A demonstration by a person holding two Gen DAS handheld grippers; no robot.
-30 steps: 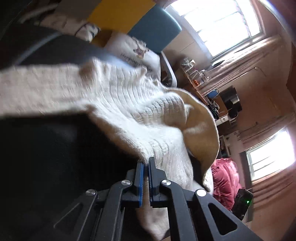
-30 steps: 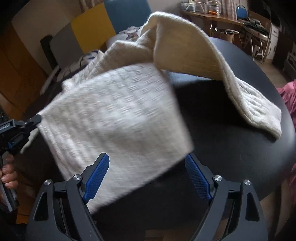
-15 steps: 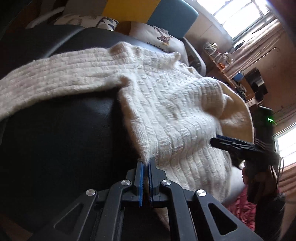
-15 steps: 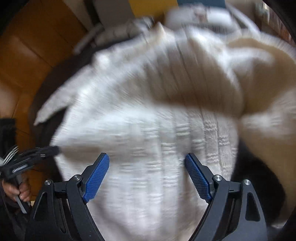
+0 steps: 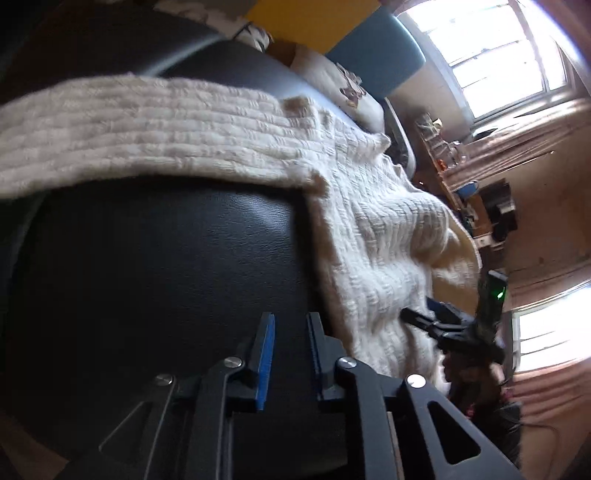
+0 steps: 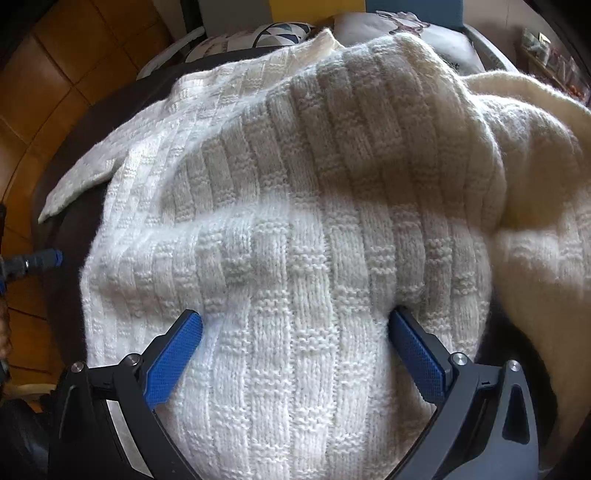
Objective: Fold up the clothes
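Note:
A cream knitted sweater (image 5: 369, 236) lies spread on a round black table (image 5: 166, 277), one sleeve stretched across to the left. My left gripper (image 5: 290, 325) hovers low over bare black tabletop just left of the sweater's edge. Its jaws are opening, a narrow gap apart, with nothing between them. In the right wrist view the sweater (image 6: 314, 184) fills the frame. My right gripper (image 6: 295, 332) points down onto it, jaws opening wide, a mound of knit between the blue pads (image 6: 177, 347), which do not squeeze it. The left gripper (image 6: 40, 258) shows at the left edge.
Patterned cushions (image 6: 258, 33) and yellow and blue chair backs (image 5: 373, 55) sit beyond the table. A smoother cream fold (image 6: 535, 147) lies at the right. Orange floor tiles (image 6: 44, 92) show past the table's left rim. Bright windows (image 5: 498, 55) and a cluttered shelf (image 5: 443, 155) are farther off.
The left gripper has let go of the sweater's edge, which now rests on the table, and has dropped lower. The right gripper swung over the sweater and its jaws spread wider.

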